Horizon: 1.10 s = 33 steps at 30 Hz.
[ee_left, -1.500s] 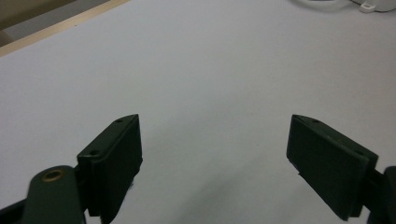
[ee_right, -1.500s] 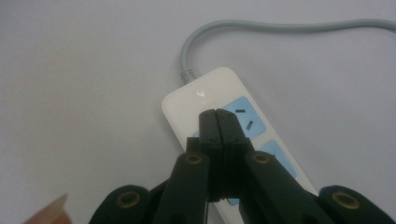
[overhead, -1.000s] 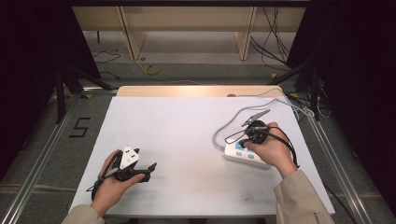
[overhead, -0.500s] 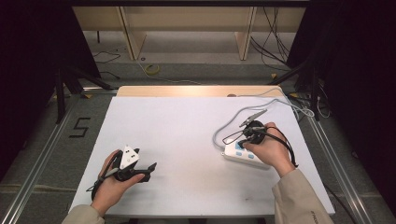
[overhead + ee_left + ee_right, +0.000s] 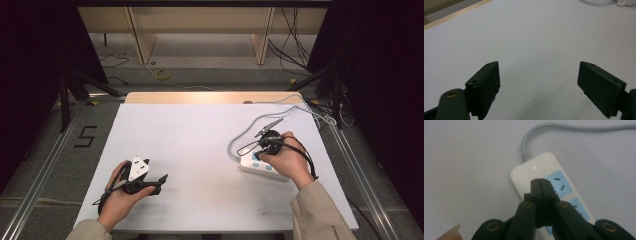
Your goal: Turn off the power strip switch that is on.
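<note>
— White plastic, that power strip (image 5: 549, 195), with pale blue socket faces; it is lying flat on the table (image 5: 200, 145), toward the right-hand side, its grey cable (image 5: 564, 130) curling away from one end.

— And the right gripper (image 5: 540, 185)?

— It is hovering directly over the strip, jaws pressed together with nothing between them, tips pointing down near the cable end, just beside the first blue socket. Whether the tips are touching the plastic cannot be told.

— Why closed like that?

— Probably it is acting as a single poking point, perhaps for a switch near that end, rather than preparing a grasp. That is a guess.

— What is the left gripper (image 5: 537, 85) doing?

— It is resting low over bare table, jaws spread wide and empty, well apart from the strip. In the high view the left hand (image 5: 120, 197) is holding it near the front edge, seemingly parked out of the way.
</note>
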### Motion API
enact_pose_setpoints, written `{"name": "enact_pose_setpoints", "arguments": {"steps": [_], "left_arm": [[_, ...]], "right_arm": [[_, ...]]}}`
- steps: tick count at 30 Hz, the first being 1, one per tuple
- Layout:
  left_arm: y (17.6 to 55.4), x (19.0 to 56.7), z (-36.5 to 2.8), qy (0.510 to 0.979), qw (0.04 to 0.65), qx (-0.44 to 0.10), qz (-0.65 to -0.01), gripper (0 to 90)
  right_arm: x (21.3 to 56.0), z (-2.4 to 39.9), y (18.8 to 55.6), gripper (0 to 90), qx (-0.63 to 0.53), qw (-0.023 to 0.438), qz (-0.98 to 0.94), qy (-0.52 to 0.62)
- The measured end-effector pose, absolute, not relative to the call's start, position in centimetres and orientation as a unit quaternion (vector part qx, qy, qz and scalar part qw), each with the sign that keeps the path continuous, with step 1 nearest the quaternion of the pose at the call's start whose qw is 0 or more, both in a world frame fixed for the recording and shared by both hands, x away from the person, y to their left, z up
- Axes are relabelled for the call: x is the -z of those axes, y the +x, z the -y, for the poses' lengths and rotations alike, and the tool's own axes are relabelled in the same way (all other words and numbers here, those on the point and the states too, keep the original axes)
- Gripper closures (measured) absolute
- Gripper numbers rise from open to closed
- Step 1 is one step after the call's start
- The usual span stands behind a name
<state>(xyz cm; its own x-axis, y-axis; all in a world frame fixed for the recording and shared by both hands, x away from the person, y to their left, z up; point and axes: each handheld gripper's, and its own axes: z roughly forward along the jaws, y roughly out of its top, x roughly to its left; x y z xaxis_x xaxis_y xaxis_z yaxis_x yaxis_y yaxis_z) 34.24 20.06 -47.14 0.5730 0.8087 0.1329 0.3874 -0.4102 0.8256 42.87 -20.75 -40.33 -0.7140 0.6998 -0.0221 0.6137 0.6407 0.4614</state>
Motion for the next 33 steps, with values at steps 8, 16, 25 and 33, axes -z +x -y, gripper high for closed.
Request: {"name": "enact_pose_setpoints", "arguments": {"steps": [8,16,25,33], "left_arm": [[34.2,47.1,-20.0,0.796,0.392,-0.268,-0.376,18.1],[34.2,47.2,-20.0,0.795,0.393,-0.268,-0.377,18.1],[34.2,47.2,-20.1,0.796,0.391,-0.268,-0.376,18.1],[34.2,47.2,-20.0,0.795,0.392,-0.268,-0.376,18.1]], "right_arm": [[40.5,20.5,43.0,90.0,-0.209,0.099,-0.901,0.367],[40.8,20.2,43.1,90.0,-0.204,0.096,-0.902,0.368],[41.3,20.1,43.3,90.0,-0.196,0.090,-0.904,0.369],[41.6,20.1,43.3,90.0,-0.190,0.087,-0.904,0.372]]}}
